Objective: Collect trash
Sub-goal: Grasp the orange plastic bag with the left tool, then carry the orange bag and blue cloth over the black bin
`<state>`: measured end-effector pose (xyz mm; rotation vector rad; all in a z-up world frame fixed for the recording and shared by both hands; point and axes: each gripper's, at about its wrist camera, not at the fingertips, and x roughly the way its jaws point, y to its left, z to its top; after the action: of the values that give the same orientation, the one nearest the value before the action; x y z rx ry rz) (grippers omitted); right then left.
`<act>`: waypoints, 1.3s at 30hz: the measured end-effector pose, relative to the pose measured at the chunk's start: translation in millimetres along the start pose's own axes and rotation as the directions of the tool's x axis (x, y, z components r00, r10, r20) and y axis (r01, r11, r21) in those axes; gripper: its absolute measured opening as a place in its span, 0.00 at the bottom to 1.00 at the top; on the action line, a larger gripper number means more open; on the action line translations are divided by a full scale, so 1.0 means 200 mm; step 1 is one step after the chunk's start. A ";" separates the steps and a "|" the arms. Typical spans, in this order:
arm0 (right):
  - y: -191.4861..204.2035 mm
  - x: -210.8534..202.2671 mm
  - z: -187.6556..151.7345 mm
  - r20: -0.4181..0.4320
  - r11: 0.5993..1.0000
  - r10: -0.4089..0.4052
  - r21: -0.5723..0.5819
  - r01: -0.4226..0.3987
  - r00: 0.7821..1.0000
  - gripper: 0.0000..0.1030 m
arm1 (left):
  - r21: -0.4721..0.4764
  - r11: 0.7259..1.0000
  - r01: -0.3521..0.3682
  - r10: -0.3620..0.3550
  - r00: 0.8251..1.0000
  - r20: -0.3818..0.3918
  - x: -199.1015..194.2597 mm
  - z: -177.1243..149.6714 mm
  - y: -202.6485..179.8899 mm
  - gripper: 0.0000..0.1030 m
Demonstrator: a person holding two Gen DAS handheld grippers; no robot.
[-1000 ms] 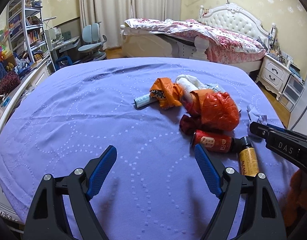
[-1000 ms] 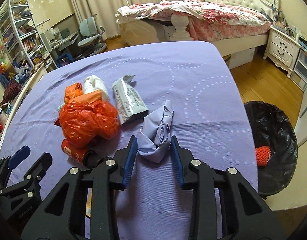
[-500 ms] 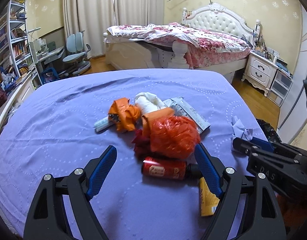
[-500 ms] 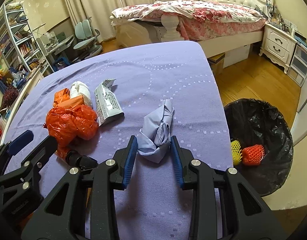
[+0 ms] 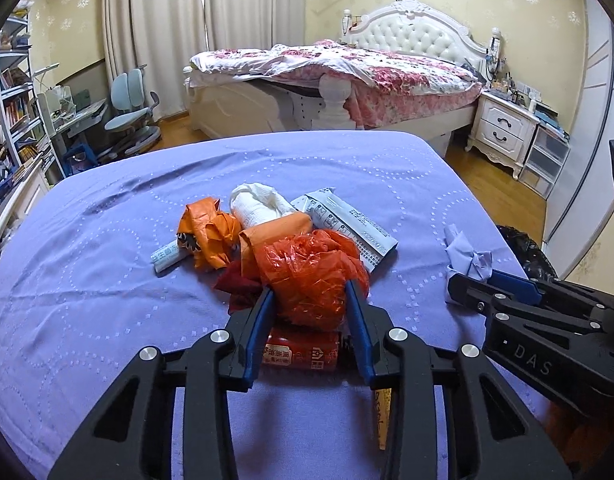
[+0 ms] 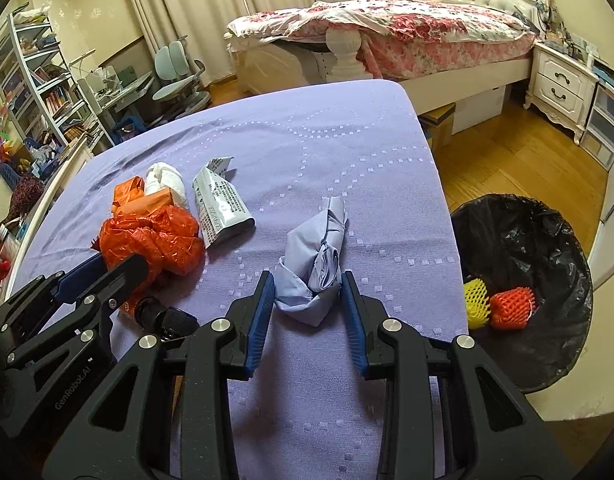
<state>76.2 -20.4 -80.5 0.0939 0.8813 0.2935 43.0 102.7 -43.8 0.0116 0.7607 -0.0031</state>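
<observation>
Blue pads of the left gripper (image 5: 309,312) stood partly closed, pressing both sides of the crumpled orange bag (image 5: 307,268), above a red can (image 5: 301,354) on the purple-covered desk (image 5: 107,280). Right gripper (image 6: 307,300), narrowed likewise, flanked the wad of pale blue paper (image 6: 319,276), its pads touching or just beside it. Farther off lay a grey printed packet (image 6: 221,204) and a white wad (image 6: 165,182). Past the desk's right edge stood a black-lined bin (image 6: 523,240) holding foam nets; beyond lay open floor.
</observation>
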 end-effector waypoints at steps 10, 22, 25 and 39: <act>0.02 -0.05 -0.01 0.025 1.000 -0.012 -0.026 0.013 1.000 0.22 | -0.027 1.000 0.006 -0.005 0.999 0.036 -0.08 -0.03 0.02 0.35; 0.02 0.01 0.02 0.000 1.000 -0.014 0.027 0.014 1.000 0.46 | -0.065 0.998 0.008 -0.005 0.998 0.057 -0.16 -0.06 0.11 0.35; 0.05 0.02 0.01 0.001 0.999 -0.042 -0.006 0.042 0.999 0.35 | -0.073 0.997 0.010 -0.004 0.997 0.073 -0.20 -0.06 0.14 0.35; 0.08 -0.10 -0.02 0.057 0.999 -0.034 -0.036 0.036 0.998 0.34 | -0.110 0.994 0.005 0.007 0.994 0.109 -0.29 -0.08 0.23 0.34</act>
<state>57.5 -11.5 -64.3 0.0522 0.8205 0.2731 -9.9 149.3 -15.3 -0.0927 0.6507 0.0388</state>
